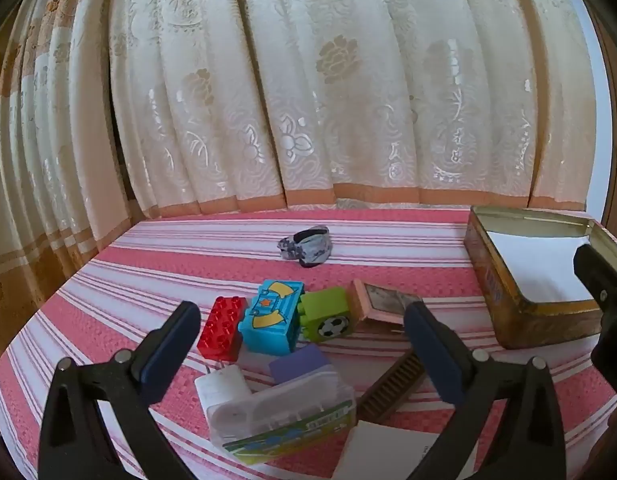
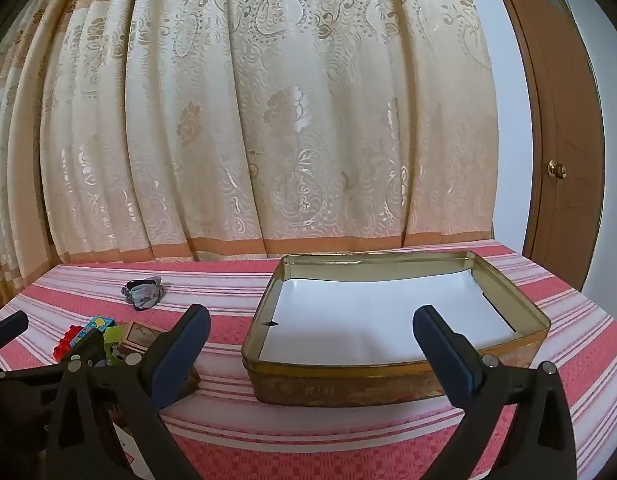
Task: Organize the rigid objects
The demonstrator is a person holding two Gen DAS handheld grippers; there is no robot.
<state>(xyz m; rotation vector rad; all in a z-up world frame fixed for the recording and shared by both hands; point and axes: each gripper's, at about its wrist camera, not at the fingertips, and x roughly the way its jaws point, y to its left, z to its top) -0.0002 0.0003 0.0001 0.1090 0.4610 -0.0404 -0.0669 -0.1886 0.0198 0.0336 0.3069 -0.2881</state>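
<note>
While toy bricks (image 1: 268, 320) lie left of the tin (image 2: 396, 376), left gripper (image 1: 302, 336) and right gripper (image 2: 310, 336) gape wide, empty.

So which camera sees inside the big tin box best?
The right wrist view: the tin box sits whole between the open right gripper, showing its white paper lining. The left wrist view catches only part of it at the edge, partly hidden by the right gripper.

The right hand-held gripper (image 2: 308, 340) hangs wide open, holding nothing, over the near wall of an open tin (image 2: 388, 384) lined with white paper, on the striped bench (image 2: 348, 440).
</note>
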